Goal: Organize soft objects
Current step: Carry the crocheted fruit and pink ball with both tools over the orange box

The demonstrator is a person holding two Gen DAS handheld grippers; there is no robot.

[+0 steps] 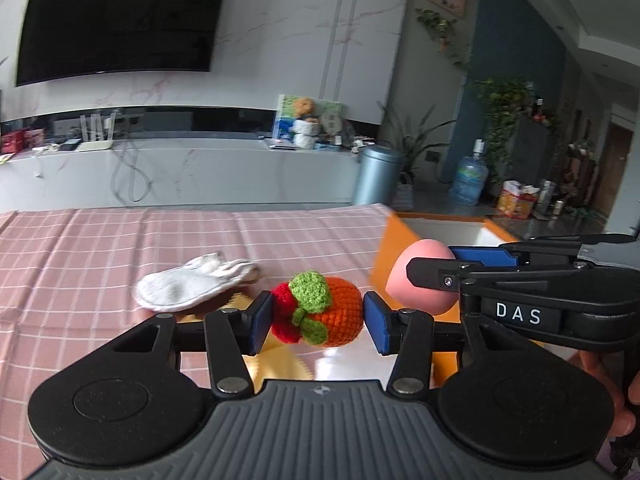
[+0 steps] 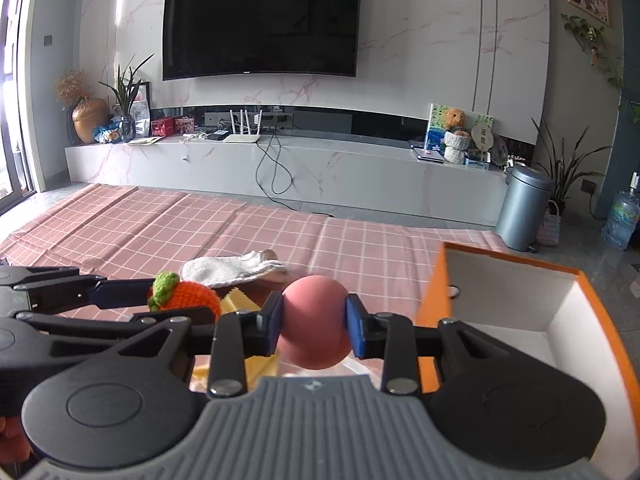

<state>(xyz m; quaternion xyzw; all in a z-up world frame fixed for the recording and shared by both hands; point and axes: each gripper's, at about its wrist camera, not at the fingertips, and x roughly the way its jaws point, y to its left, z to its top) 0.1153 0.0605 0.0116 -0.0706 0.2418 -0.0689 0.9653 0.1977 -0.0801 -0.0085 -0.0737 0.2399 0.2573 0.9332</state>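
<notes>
My left gripper [image 1: 316,316] is shut on a crocheted orange-and-red fruit toy [image 1: 320,310] with green leaves, held just above the pink checked cloth. My right gripper [image 2: 314,326] is shut on a pink soft ball [image 2: 314,320]; the ball also shows in the left wrist view [image 1: 420,280], to the right of the toy. A white sock [image 1: 192,286] lies on the cloth behind the toy, also seen in the right wrist view [image 2: 232,270]. An orange box [image 2: 436,300] with a white inside stands open at the right, close to the ball.
A yellow zigzag-edged cloth [image 2: 260,368] lies under both grippers on the pink checked tablecloth [image 1: 120,248]. Beyond the table are a marble TV bench [image 2: 320,168], a grey bin [image 2: 524,208] and a water bottle [image 1: 470,180].
</notes>
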